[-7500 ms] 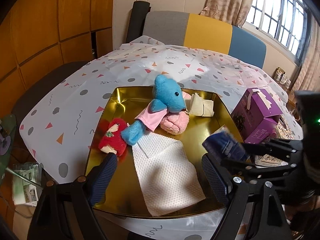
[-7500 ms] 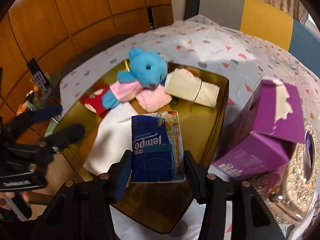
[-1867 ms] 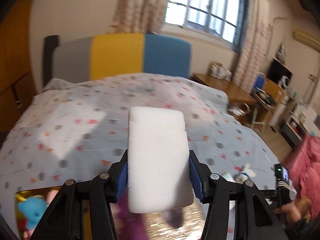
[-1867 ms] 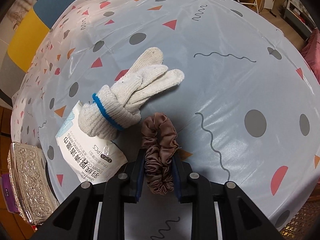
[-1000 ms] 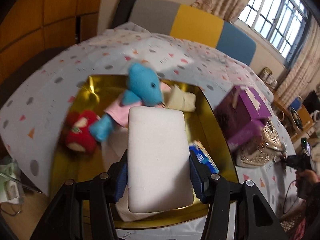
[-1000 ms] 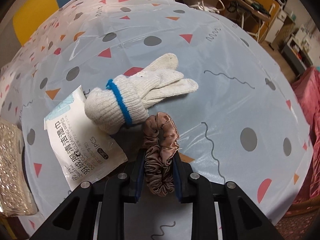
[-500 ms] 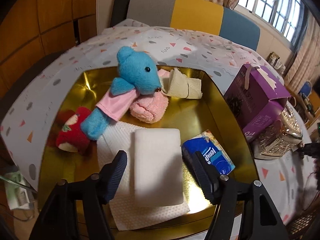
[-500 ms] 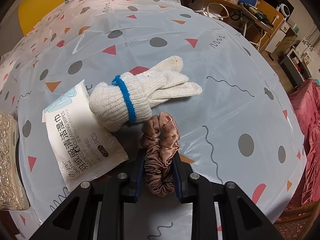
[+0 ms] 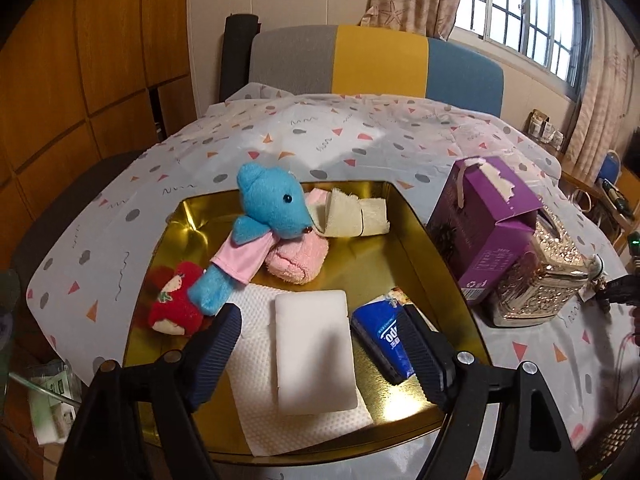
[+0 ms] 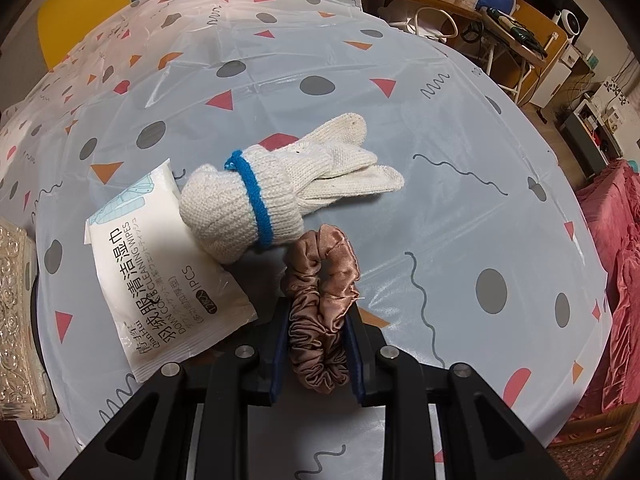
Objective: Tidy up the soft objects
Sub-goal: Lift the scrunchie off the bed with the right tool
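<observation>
Left wrist view, left gripper (image 9: 316,354) jaws open above white sponge (image 9: 314,344) in gold tray (image 9: 412,236), right gripper (image 10: 318,344) jaws clamping brown scrunchie (image 10: 320,300) beside knit glove (image 10: 280,196)

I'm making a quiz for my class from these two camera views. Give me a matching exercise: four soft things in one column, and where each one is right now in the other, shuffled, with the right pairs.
Things
1. white sponge
2. hair scrunchie
3. knit glove
4. blue plush bear

Places
A. lying on the wipes packet and the tablecloth
B. on the paper towel in the gold tray
C. pinched in the right claw
D. leaning on the pink towel in the tray

Pairs: 1-B, 2-C, 3-A, 4-D
</observation>
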